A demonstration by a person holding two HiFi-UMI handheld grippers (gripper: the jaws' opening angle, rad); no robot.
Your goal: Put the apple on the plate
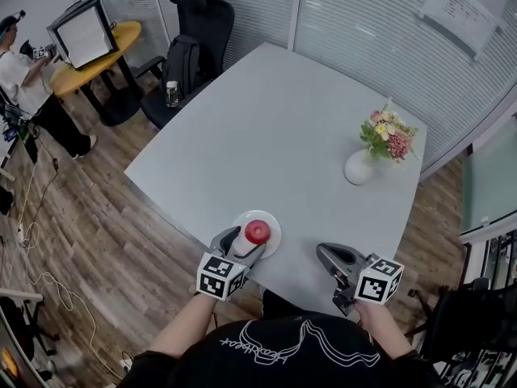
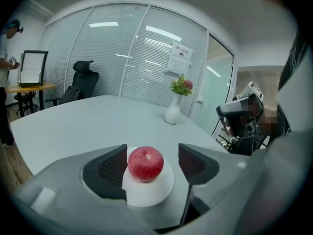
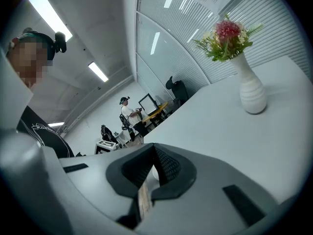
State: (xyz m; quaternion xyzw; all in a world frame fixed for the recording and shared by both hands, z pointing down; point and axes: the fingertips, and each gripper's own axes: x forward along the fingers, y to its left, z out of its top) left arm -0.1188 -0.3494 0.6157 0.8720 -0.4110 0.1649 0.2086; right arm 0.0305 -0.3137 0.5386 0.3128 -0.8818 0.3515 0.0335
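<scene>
A red apple [image 1: 257, 231] [image 2: 145, 163] rests on a small white plate [image 1: 275, 238] [image 2: 146, 194] near the front edge of the grey table [image 1: 266, 128]. My left gripper [image 1: 242, 243] [image 2: 149, 160] stands open around the apple, one jaw on each side. Its left pad sits close to the fruit, and a clear gap shows at the right pad. My right gripper [image 1: 327, 255] [image 3: 152, 173] hovers over the table to the right of the plate, shut, with nothing held in it.
A white vase of flowers [image 1: 359, 166] [image 2: 172, 112] [image 3: 252, 94] stands at the table's right. A black office chair [image 1: 198, 23] and a bottle [image 1: 171, 94] are beyond the far left corner. A person [image 1: 24, 71] stands by a round yellow table [image 1: 97, 55].
</scene>
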